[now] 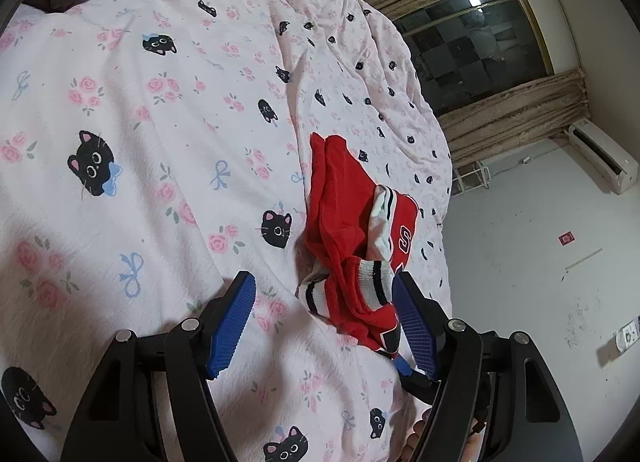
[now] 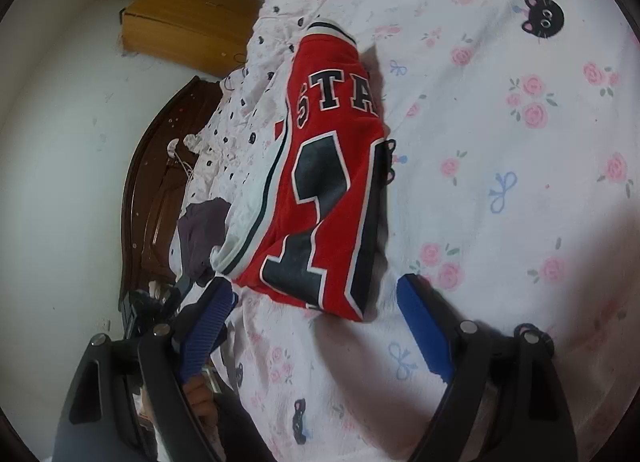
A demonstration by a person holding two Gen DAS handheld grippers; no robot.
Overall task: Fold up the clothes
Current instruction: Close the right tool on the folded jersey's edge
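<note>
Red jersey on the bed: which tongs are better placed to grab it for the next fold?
Left, probably. The left tongs stand open with the red jersey and its striped cuff bunched right by one pad. The right tongs are open too, but the jersey's hem lies just ahead of them.

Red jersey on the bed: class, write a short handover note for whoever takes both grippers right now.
Left gripper: open, holding nothing; the striped cuff of the red knit jersey with black-and-white trim lies near its right pad.
Right gripper: open wide, empty; the jersey's lower edge lies between its fingers, not pinched.
Jersey: lying bunched on the pink cat-and-rose printed bedsheet, near the bed's edge, number side up in the right wrist view.
Done: seems partly folded, narrow.
Left: probably finish the fold and smooth it. A dark purple garment waits nearby.
</note>
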